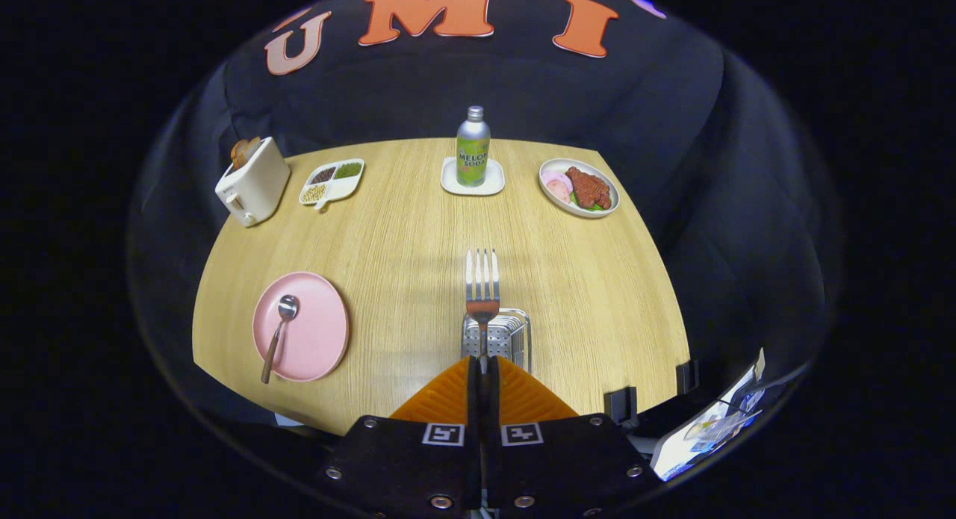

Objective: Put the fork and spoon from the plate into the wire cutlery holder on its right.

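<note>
Desk: pale wood grain, runs well beyond the fingers to the booth wall.

Pink plate: round, left of the fingers, near the desk's near edge. Spoon lies on it, bowl away from the fingers, brown handle running back over the plate's near rim; long axis slightly slanted.

Toaster: white, far left, bread in its slot. Beside it a white divided tray with grains or beans in three compartments.

Food plate: far right, reddish meat, pink slices, some green.

Wire cutlery holder: silver metal, just ahead of the fingers, right of the pink plate, partly behind the fork.

Bottle: silver-green, straight ahead at the far edge, upright on a small white square coaster. Label not transcribed.

Gripper: orange ribbed fingers closed together, pinching the fork's handle.

Fork: silver, four tines, pointing straight away from the fingers; long axis in line with them, head over the holder.
</note>
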